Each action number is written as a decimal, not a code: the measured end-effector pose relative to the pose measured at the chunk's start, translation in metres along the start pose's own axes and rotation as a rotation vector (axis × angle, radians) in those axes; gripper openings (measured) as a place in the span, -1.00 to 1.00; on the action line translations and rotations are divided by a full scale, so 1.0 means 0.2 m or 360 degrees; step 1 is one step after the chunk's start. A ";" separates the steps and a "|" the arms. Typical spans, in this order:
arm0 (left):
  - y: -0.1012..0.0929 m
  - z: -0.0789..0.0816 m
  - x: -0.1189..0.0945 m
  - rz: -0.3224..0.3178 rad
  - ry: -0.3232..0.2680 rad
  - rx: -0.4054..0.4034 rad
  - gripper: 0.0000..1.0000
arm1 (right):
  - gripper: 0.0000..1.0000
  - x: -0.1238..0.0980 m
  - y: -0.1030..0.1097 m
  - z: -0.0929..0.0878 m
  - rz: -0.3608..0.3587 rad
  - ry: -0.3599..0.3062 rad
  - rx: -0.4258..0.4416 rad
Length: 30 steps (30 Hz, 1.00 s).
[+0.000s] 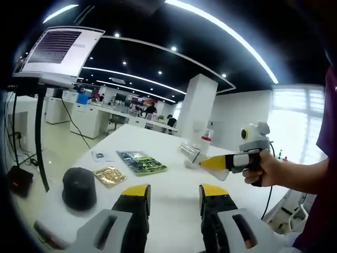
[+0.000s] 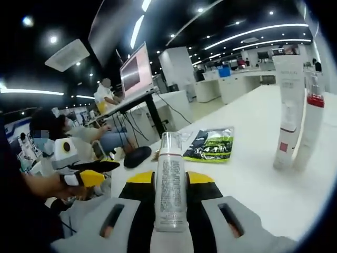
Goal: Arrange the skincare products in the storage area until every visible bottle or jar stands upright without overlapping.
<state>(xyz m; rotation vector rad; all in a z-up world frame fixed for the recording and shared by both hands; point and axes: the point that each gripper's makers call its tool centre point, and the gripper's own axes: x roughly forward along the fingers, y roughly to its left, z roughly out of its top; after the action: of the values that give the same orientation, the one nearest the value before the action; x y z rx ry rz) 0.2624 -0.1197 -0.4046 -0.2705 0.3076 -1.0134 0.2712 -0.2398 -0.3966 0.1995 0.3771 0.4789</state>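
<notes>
My right gripper [image 2: 169,182] is shut on a slim silver-white bottle [image 2: 169,174] that stands up between its yellow-tipped jaws. In the left gripper view the same gripper [image 1: 211,162] comes in from the right, held by a hand, with the clear bottle [image 1: 189,153] at its tip over the white table [image 1: 168,179]. A tall white tube [image 2: 289,105] and a bottle with a red collar [image 2: 311,124] stand upright side by side at the right; the red-topped bottle [image 1: 206,140] sits behind the held one. My left gripper [image 1: 175,197] is open over the table; its jaws hold nothing.
A green packet [image 1: 141,161], a gold packet [image 1: 109,175] and a black rounded object [image 1: 79,187] lie on the table's left part. A monitor on a stand [image 1: 60,50] rises at the left edge. Seated people [image 2: 105,92] are beyond the table. My left gripper [image 2: 96,172] appears at the left.
</notes>
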 end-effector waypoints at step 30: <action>-0.12 0.06 0.20 -0.0267 0.0014 -0.0154 -0.21 | -0.61 -0.13 0.07 0.15 0.0098 -0.0337 0.0033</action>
<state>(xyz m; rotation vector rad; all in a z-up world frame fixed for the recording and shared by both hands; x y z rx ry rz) 0.2674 -0.1658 -0.3895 -0.3846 0.3467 -1.1669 0.2560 -0.2429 -0.3567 0.2802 0.1691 0.5095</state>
